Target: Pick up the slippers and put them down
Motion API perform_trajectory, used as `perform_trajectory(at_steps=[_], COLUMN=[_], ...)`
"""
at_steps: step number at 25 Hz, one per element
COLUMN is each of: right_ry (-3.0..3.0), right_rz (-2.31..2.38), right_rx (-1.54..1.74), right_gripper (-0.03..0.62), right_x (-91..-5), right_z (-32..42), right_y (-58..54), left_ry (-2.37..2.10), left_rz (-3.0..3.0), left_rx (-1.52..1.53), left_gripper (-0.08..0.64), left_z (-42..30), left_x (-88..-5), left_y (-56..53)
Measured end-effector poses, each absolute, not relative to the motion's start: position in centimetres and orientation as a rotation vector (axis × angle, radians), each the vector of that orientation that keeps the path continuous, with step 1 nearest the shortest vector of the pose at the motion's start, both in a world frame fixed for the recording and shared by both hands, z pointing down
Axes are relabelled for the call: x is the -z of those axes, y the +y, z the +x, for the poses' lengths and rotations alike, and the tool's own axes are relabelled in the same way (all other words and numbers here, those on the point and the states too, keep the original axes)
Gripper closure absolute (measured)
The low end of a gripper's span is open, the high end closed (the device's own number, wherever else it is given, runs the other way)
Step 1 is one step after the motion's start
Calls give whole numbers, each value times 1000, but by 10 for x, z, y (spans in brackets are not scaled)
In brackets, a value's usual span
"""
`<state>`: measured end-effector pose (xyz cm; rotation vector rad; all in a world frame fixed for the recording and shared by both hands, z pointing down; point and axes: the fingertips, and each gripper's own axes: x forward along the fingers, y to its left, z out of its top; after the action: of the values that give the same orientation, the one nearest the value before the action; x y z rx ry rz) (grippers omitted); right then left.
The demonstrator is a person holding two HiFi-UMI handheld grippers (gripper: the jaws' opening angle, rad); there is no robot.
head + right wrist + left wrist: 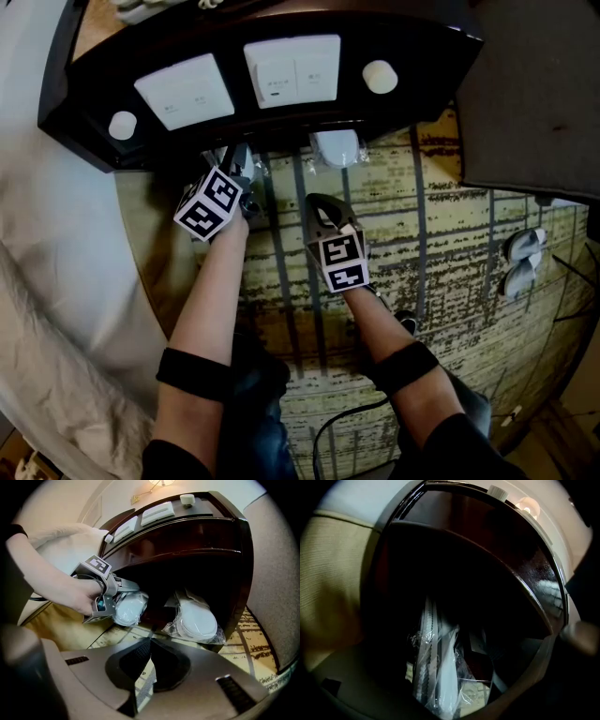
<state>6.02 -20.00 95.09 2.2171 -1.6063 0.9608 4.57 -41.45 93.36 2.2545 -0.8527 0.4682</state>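
Two bare forearms nearest, each with a black band point(192, 373) near the elbow, each hand gripping a tool with a marker cube. Right gripper point(317, 204) the nearer one, over the patterned carpet point(450, 216), aimed down and forward at the nightstand's open lower bay. Its jaws pressed together, nothing between them, tips short of the wrapped slippers.

Left gripper point(246, 173) further in, at the left side of the bay, jaws spread wide. In its own dim view, the left slipper pack point(440, 667) in clear plastic straight ahead between the jaws, not pinched. Seen from the right gripper view, that pack point(127, 610) just below the left gripper's metal fingers point(124, 584), pale rounded end facing outward; cannot tell whether touching.

Right slipper pack point(197, 620) beside it, apart from the first, rounded end jutting past the bay's front edge above the carpet.

Both packs beneath the dark wooden nightstand point(441, 47). On its top surface, two white switch panels point(185, 91) side by side, one round white knob point(380, 77) at the right end, another point(123, 125) at the left.

White bedding point(47, 234) left of the nightstand, beige bed skirt point(328, 573) below it. Well off to the right on the carpet, two pale slipper-like shapes point(523, 246), too small to identify surely.
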Motion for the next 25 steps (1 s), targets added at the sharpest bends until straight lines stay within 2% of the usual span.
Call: perform_trajectory(at_steps=[3,4,15,17,21,24,25], right_ry=[-1609,-1610,-1596,-1592,-1587,-1583,-1584], right_rz=[2219,2219,2208,2199,2181,2174,2169], right_rx=[-955,-953,-997,-1023,-1068,-1080,-1080], right_gripper=[589,589,589,589,589,589,589], right_x=[-949,-948,-904,-875,-799,-732,-708], right_z=[59,59,47,41,37,38,37], right_y=[-198,-198,-175,-165,-145,-132,-126], left_ry=[-871,-877,-812,-788,-728,-638,-609], left_rz=[2305,2325,2383,2403,2455,2484,2489], left_rx=[-469,-477,-674,-756,-878,-909,-910], left_gripper=[-24,-31,-23,98,383,536,560], left_z=[46,45,16,0,-32,-52,-58], left_x=[-928,-926,-895,-871,-802,-734,-707], left_y=[-418,-419,-387,-373,-341,-311,-299])
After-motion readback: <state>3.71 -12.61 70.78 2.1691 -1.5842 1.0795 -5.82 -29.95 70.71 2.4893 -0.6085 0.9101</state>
